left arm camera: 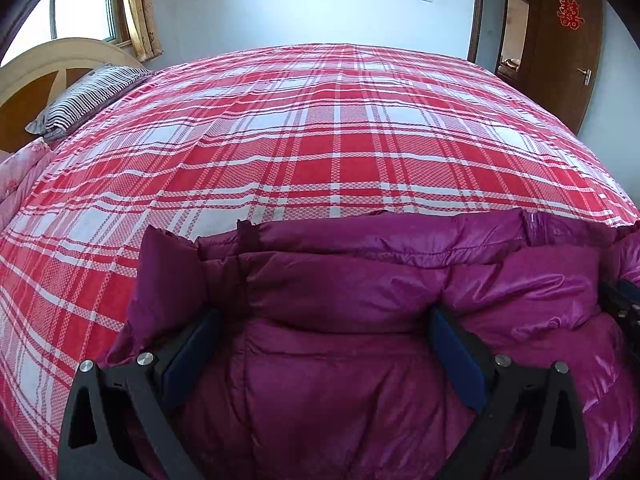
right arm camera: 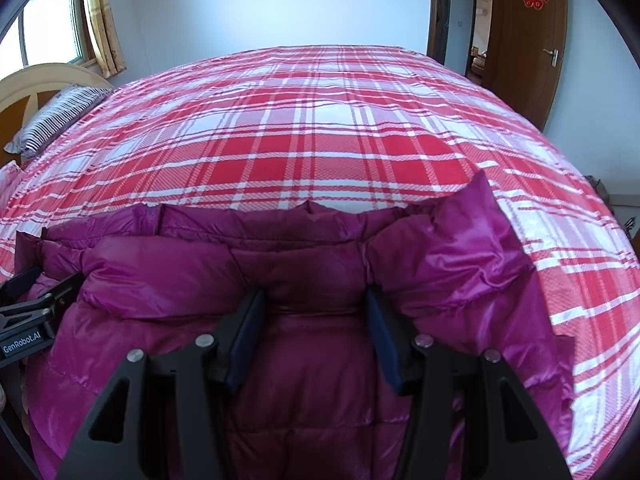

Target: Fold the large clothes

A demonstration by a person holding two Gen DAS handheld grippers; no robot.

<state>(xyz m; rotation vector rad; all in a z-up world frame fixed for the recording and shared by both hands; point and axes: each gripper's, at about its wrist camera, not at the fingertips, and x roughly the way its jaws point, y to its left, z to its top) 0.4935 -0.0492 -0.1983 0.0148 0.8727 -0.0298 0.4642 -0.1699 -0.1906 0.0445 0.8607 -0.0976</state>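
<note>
Your left gripper (left arm camera: 324,344) has its jaws wide apart, and the padded purple jacket (left arm camera: 360,320) bulges up between the two blue pads; the pads seem to touch the fabric at its sides, but they do not clamp it. Your right gripper (right arm camera: 314,334) has its jaws narrower, yet a clear gap stays between the pads, filled with a ridge of the same jacket (right arm camera: 304,280). I judge this one also as not closed on the cloth, only pressed down into it.

The jacket lies in the lower half of both views, on the near edge of the bed (left arm camera: 320,140) with the red and white checked sheet. In the right wrist view your left gripper (right arm camera: 28,320) appears at the lower left edge, just beside the jacket.

How far is the folding? The jacket already looks gathered into a thick, layered bundle, with a straight far edge, so at least one fold seems to be made. But one corner stands up at the right of the right wrist view, and the layers are puffy. I think pressing flat and perhaps one more fold are left.

A striped pillow (left arm camera: 84,100) rests at the upper left, well apart.
</note>
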